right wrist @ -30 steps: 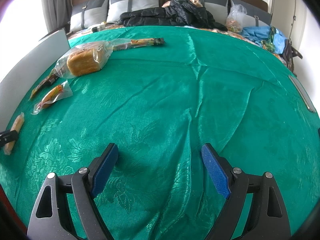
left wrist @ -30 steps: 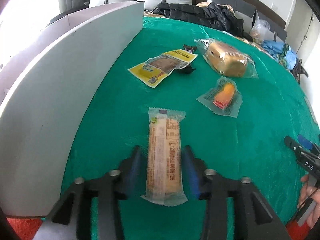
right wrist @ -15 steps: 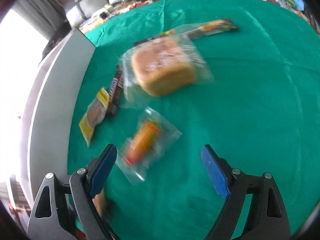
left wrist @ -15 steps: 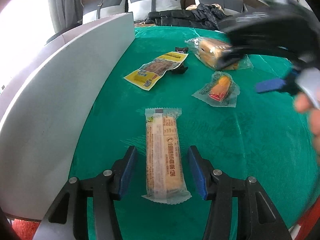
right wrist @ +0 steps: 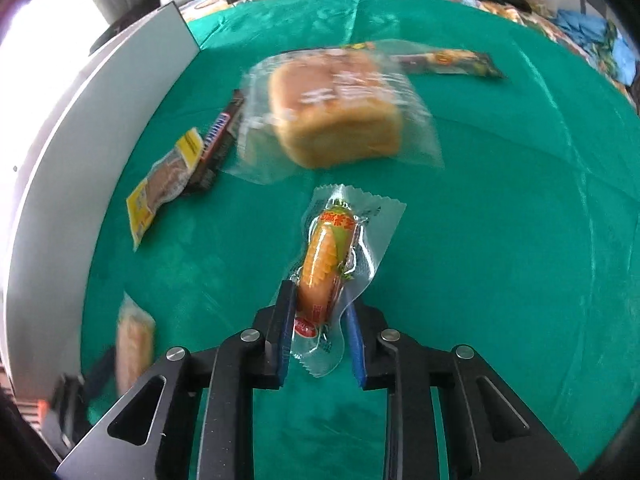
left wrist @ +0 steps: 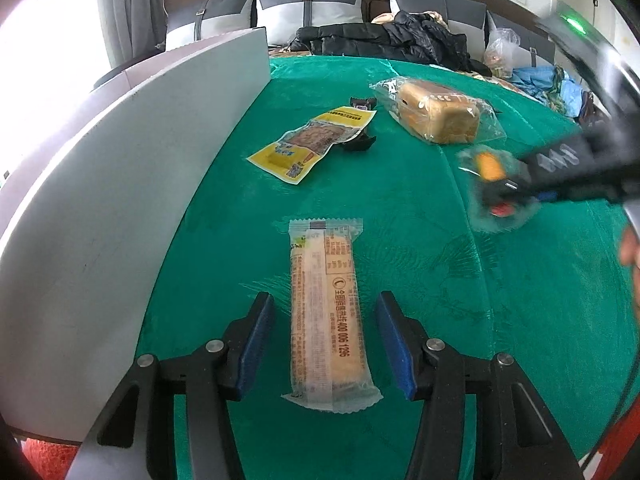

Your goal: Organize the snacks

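My left gripper [left wrist: 325, 340] is open, its fingers either side of a long biscuit bar in clear wrap [left wrist: 326, 312] that lies on the green cloth. My right gripper [right wrist: 318, 330] is shut on an orange sausage in clear wrap [right wrist: 326, 256]; it shows blurred in the left wrist view [left wrist: 494, 184]. A bagged bread loaf [right wrist: 336, 120] lies beyond it, also in the left wrist view [left wrist: 438, 114]. A yellow flat packet [left wrist: 312, 144] and a dark chocolate bar [right wrist: 218, 140] lie near the white board.
A tall white board [left wrist: 120, 168] stands along the left edge of the green cloth [right wrist: 500, 220]. A long dark snack strip [right wrist: 448, 62] lies behind the loaf. Pillows and dark clothes [left wrist: 384, 38] are piled at the back.
My right gripper swung over to the sausage packet and closed on it. My left gripper opened wider and drew back slightly from the biscuit bar.
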Tool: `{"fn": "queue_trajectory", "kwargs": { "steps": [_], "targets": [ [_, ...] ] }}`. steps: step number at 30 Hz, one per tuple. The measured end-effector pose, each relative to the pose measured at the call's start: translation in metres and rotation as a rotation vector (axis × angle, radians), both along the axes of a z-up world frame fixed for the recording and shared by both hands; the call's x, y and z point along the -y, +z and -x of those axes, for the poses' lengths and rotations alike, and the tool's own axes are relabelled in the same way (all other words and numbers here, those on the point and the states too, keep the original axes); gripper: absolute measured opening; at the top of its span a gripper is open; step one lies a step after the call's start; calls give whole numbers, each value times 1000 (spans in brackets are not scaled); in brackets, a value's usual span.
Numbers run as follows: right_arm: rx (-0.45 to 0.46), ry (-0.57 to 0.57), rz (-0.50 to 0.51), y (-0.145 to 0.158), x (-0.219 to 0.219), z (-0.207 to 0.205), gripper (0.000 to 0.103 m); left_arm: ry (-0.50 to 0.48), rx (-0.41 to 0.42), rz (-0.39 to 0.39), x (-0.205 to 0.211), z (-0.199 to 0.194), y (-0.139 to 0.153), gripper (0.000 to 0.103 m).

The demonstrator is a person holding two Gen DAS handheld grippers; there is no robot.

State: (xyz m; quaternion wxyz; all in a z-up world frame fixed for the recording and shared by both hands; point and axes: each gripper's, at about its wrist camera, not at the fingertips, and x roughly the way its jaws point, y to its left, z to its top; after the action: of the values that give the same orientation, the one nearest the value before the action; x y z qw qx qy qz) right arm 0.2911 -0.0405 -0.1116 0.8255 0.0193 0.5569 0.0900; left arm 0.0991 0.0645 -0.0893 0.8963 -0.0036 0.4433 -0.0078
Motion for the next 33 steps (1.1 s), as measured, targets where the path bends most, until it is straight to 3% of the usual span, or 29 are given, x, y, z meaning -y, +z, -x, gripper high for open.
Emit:
{"fn": "queue_trajectory", "kwargs": {
  "steps": [3, 6, 10, 11, 12, 13, 14, 15, 19, 21, 33],
  "targets": [
    [17, 4, -15, 1, 30, 17, 24, -63, 11, 71, 1, 1, 3, 29],
    [55, -11, 1, 3, 85, 40, 23, -137, 4, 191, 13, 3, 5, 29],
    [122, -25, 30, 2, 147, 64, 25, -223, 24, 107, 56, 9, 8, 30],
    [124, -25, 30, 2, 154, 64, 31, -212, 31, 83, 62, 10, 8, 35],
    [139, -37, 15, 1, 166, 71, 37, -205, 33, 78, 64, 10, 8, 47],
    [154, -53, 7, 0, 172, 72, 57, -199, 33, 80, 65, 10, 9, 57],
    [160, -70, 17, 0, 175, 76, 78, -181, 21, 63, 66, 9, 8, 83],
    [168, -82, 31, -2, 177, 78, 80, -161, 13, 41, 65, 9, 5, 95],
    [263, -38, 123, -12, 156, 88, 90, -145, 9, 2, 57, 11, -1, 101],
    [302, -41, 120, -15, 157, 90, 91, -141, 5, 3, 55, 10, -3, 103],
    [306, -57, 119, -19, 168, 87, 93, -144, 12, -6, 55, 7, -6, 103]
  ]
}}
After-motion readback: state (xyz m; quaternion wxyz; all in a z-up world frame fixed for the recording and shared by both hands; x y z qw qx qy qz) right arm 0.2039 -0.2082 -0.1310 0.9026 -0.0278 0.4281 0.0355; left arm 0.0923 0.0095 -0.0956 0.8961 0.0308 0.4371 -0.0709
